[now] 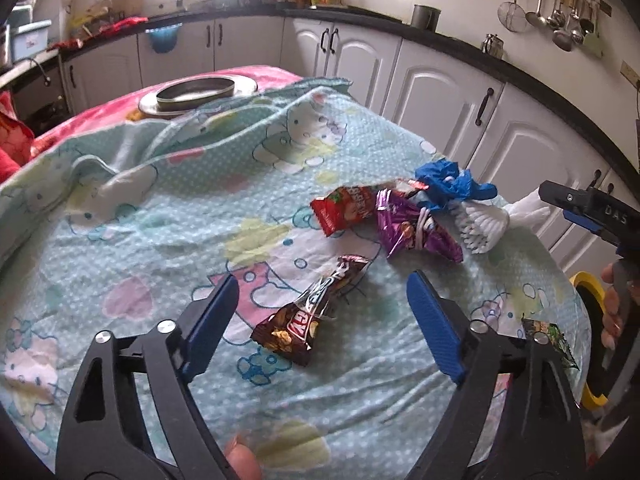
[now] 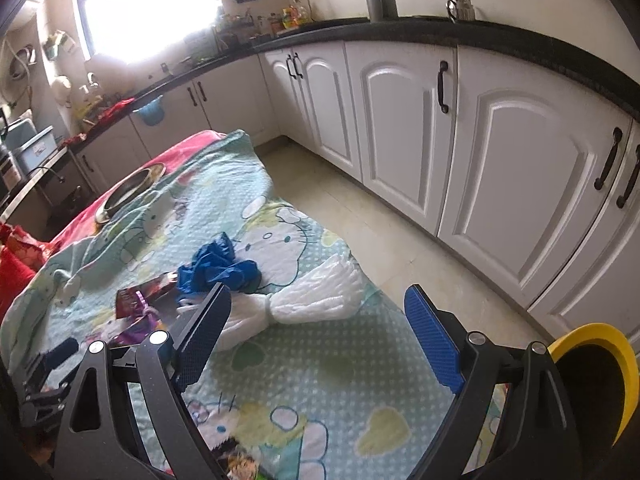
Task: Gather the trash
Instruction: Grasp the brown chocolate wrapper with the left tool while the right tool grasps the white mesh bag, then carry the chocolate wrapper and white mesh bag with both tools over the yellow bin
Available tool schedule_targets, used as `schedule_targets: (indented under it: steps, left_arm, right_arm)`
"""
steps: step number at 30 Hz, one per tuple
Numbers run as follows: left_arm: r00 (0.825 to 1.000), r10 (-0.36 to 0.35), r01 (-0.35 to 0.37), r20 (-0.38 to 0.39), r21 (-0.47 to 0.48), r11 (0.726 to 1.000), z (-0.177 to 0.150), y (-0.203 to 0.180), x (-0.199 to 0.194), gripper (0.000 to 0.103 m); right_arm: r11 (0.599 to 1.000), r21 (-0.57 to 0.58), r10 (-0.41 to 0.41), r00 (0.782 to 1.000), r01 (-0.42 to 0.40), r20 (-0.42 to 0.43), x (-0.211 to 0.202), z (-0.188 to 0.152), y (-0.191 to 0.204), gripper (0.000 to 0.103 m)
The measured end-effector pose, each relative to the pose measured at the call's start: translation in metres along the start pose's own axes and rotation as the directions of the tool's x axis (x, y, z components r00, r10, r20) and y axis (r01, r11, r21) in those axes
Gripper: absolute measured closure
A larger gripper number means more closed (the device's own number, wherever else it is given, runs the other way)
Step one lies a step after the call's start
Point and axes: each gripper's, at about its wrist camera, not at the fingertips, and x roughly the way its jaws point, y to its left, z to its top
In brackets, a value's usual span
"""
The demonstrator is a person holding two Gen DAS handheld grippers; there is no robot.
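Observation:
Trash lies on a table under a Hello Kitty cloth [image 1: 168, 208]. In the left wrist view my left gripper [image 1: 320, 312] is open, its jaws either side of a brown snack wrapper [image 1: 312, 316]. Beyond lie a red wrapper [image 1: 344, 208], a purple wrapper [image 1: 412, 228], crumpled blue plastic [image 1: 452, 184] and a white ribbed wrapper [image 1: 480, 228]. My right gripper [image 2: 320, 332] is open above the cloth, just short of the white wrapper [image 2: 316, 296] and the blue plastic [image 2: 220, 268]. It also shows at the right edge of the left wrist view [image 1: 580, 204].
A yellow-rimmed bin [image 2: 600, 364] stands beside the table at the right. A green wrapper [image 1: 552, 340] lies near the table's right edge. A metal dish [image 1: 196, 94] sits at the far end. White cabinets [image 2: 480, 140] line the floor beyond.

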Motion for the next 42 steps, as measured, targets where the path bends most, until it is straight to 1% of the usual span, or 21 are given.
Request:
schedule_targets:
  steps: [4, 6, 9, 11, 13, 15, 17, 19, 21, 23, 24, 26, 31, 33, 34, 40, 42]
  left_arm:
    - [0.999, -0.028, 0.028, -0.032, -0.016, 0.999, -0.002, 0.003, 0.008, 0.036]
    - [0.998, -0.041, 0.04, -0.044, -0.025, 0.999, -0.004, 0.005, 0.011, 0.037]
    - [0.998, -0.047, 0.046, -0.052, -0.035, 0.998, -0.005, 0.006, 0.013, 0.039]
    - [0.997, -0.047, 0.045, -0.055, -0.034, 0.998, -0.005, 0.006, 0.013, 0.043]
    - [0.997, -0.045, 0.044, -0.058, -0.032, 0.999, -0.005, 0.006, 0.014, 0.045]
    - [0.997, -0.045, 0.043, -0.063, -0.028, 0.999, -0.006, 0.005, 0.015, 0.047]
    - [0.997, -0.041, 0.04, -0.068, -0.025, 0.999, -0.006, 0.005, 0.015, 0.05]
    - [0.997, -0.036, 0.035, -0.072, -0.017, 0.999, -0.006, 0.005, 0.016, 0.052]
    - [0.997, -0.025, 0.024, -0.075, -0.008, 1.0, -0.007, 0.004, 0.016, 0.056]
    - [0.997, -0.016, 0.016, -0.076, 0.0, 1.0, -0.007, 0.004, 0.015, 0.064]
    - [0.997, -0.012, 0.012, -0.077, 0.002, 1.0, -0.008, 0.004, 0.015, 0.066]
    - [0.997, -0.014, 0.014, -0.078, 0.001, 1.0, -0.008, 0.005, 0.014, 0.07]
    - [0.996, -0.024, 0.025, -0.081, 0.007, 1.0, -0.011, 0.005, 0.011, 0.073]
    - [0.997, -0.024, 0.024, -0.08, 0.009, 1.0, -0.012, 0.005, 0.009, 0.08]
    - [0.996, -0.027, 0.028, -0.08, 0.007, 1.0, -0.013, 0.005, 0.008, 0.081]
    - [0.996, -0.042, 0.042, -0.076, 0.003, 0.999, -0.016, 0.004, 0.001, 0.081]
    - [0.996, -0.061, 0.061, -0.071, -0.009, 0.998, -0.017, 0.003, -0.004, 0.081]
  right_arm:
    - [1.0, 0.021, -0.01, 1.0, 0.011, -0.03, 0.017, 0.002, -0.004, 0.021]
    - [0.999, 0.044, -0.01, 0.999, 0.012, -0.048, 0.024, 0.003, -0.007, 0.024]
    - [0.997, 0.072, 0.012, 0.997, -0.007, -0.07, 0.032, 0.004, -0.01, 0.028]
    - [0.997, 0.081, 0.025, 0.996, -0.018, -0.085, 0.036, 0.004, -0.011, 0.031]
    - [0.996, 0.085, 0.042, 0.994, -0.033, -0.101, 0.038, 0.002, -0.011, 0.038]
    - [0.995, 0.092, 0.059, 0.992, -0.048, -0.116, 0.04, 0.001, -0.013, 0.053]
    - [0.994, 0.098, 0.067, 0.991, -0.056, -0.115, 0.038, -0.001, -0.014, 0.056]
    - [0.994, 0.085, 0.072, 0.991, -0.063, -0.116, 0.034, -0.004, -0.015, 0.063]
    - [0.995, 0.071, 0.08, 0.99, -0.072, -0.119, 0.03, -0.006, -0.014, 0.074]
    - [0.995, 0.059, 0.088, 0.988, -0.082, -0.123, 0.025, -0.008, -0.014, 0.08]
    - [0.995, 0.051, 0.092, 0.988, -0.086, -0.126, 0.023, -0.01, -0.014, 0.083]
    - [0.996, 0.038, 0.091, 0.988, -0.087, -0.128, 0.019, -0.014, -0.015, 0.085]
    - [0.996, 0.024, 0.089, 0.988, -0.086, -0.124, 0.006, -0.023, -0.016, 0.087]
    - [0.996, 0.02, 0.091, 0.989, -0.089, -0.12, 0.001, -0.026, -0.017, 0.087]
    - [0.996, 0.019, 0.092, 0.989, -0.091, -0.117, -0.002, -0.028, -0.017, 0.087]
    - [0.994, 0.026, 0.105, 0.991, -0.103, -0.085, -0.024, -0.036, -0.02, 0.087]
    - [0.993, 0.03, 0.113, 0.992, -0.111, -0.062, -0.033, -0.038, -0.021, 0.088]
